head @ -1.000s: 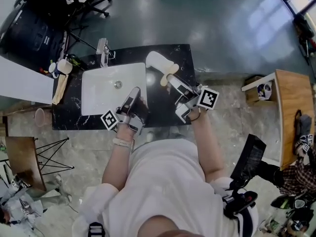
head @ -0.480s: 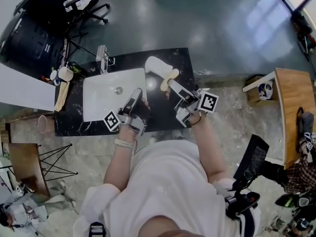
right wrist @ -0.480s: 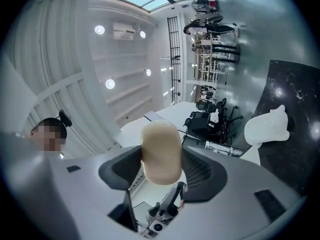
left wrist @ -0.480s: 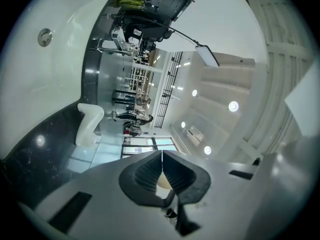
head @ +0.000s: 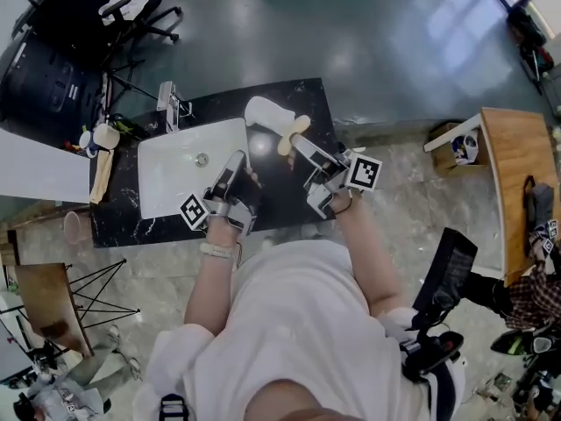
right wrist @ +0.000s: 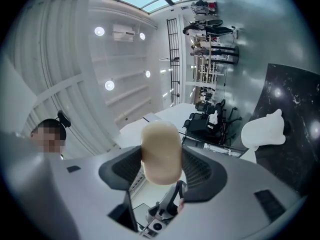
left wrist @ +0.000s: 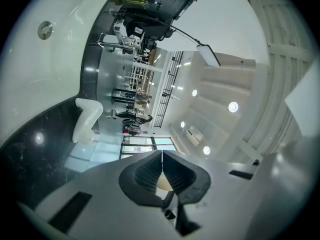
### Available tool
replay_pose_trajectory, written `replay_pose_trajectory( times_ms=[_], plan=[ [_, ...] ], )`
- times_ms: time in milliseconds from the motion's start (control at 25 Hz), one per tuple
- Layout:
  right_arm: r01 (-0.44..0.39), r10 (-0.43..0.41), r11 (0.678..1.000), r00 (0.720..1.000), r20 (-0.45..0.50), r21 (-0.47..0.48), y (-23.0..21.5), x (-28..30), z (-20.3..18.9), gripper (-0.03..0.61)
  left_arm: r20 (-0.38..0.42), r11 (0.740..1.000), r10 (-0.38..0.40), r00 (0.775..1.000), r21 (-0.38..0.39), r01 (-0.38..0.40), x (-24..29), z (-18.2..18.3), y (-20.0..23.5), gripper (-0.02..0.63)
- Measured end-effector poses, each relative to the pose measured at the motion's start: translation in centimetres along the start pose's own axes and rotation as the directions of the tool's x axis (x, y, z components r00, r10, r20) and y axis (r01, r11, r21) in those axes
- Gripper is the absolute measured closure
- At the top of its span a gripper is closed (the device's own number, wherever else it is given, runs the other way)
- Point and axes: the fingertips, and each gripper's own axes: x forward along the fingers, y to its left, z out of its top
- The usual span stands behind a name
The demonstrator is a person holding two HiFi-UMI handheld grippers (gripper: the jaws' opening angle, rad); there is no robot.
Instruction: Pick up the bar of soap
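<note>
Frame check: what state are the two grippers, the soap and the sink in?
Left gripper: jaws shut, nothing between them.
Right gripper: shut on the bar of soap.
Bar of soap: clamped between the right gripper's jaws, held off the counter.
Sink: empty, no water seen in it.

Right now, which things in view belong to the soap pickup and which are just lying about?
Job: cream oval bar of soap, clamped in the right gripper.
Lying about: white curved object; white rectangular sink; chrome tap; shut, empty left gripper.
</note>
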Motion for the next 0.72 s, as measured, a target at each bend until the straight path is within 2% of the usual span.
replay_pose_trajectory(
  times_ms=[720],
  plan=[
    [0.019,-0.019,1.000,1.000,-0.002,0.012,-1.0,-0.6,0.8,0.308,0.012,1.000,0.005,1.000,-0.018,-0.005,0.5,-0.3,1.1,0.606]
  ],
)
